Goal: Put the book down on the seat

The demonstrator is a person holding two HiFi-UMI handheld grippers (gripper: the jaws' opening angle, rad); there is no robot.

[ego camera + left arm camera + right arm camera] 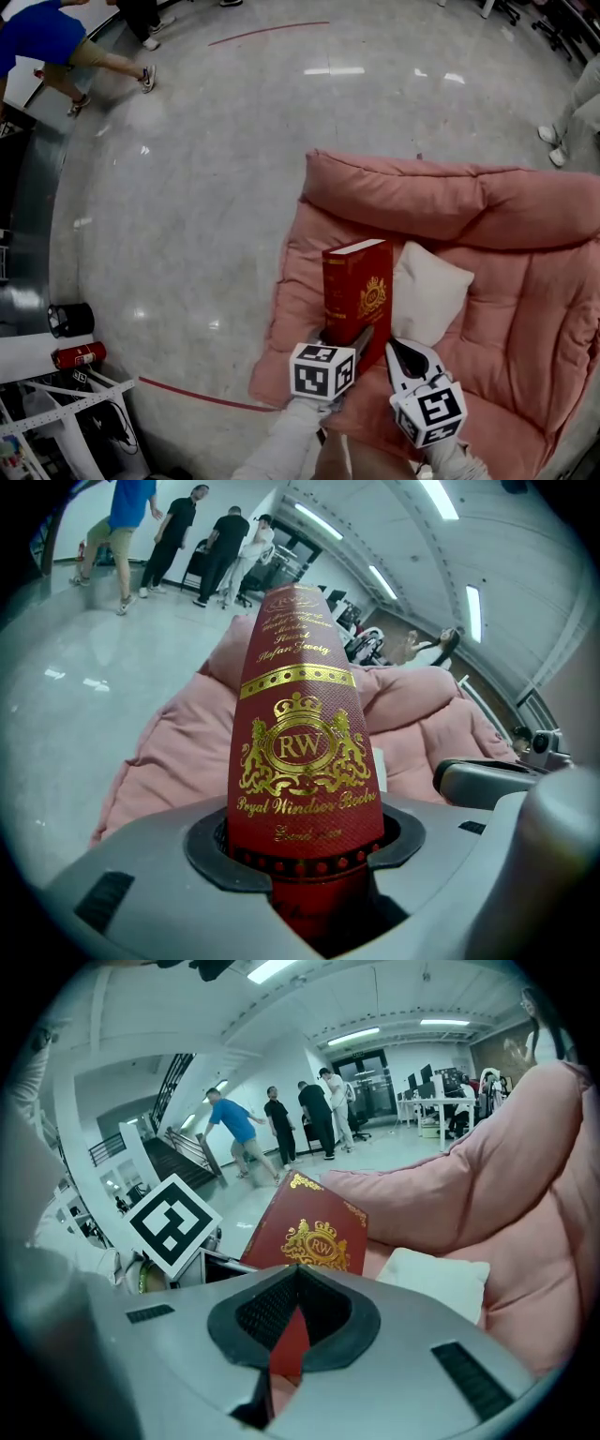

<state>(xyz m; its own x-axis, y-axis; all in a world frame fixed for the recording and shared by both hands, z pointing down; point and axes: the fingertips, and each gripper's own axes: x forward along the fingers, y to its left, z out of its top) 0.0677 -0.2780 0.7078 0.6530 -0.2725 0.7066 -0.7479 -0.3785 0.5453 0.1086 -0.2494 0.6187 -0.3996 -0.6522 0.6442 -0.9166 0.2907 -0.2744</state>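
Head view shows the red book [358, 291] standing upright over the pink cushioned seat [525, 309], just beside a white pillow [427, 291]. The left gripper [349, 339] pinches the book's lower end, a pad on each cover, and the gold-crested spine faces the left gripper view. The right gripper [394, 349] sits close beside the book, its jaws pressed together with nothing between them. Whether the book touches the seat cannot be told

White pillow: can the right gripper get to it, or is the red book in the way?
Probably yes. The white pillow lies just ahead of the right gripper, with nothing between; the red book stands off to the left, in the left gripper.
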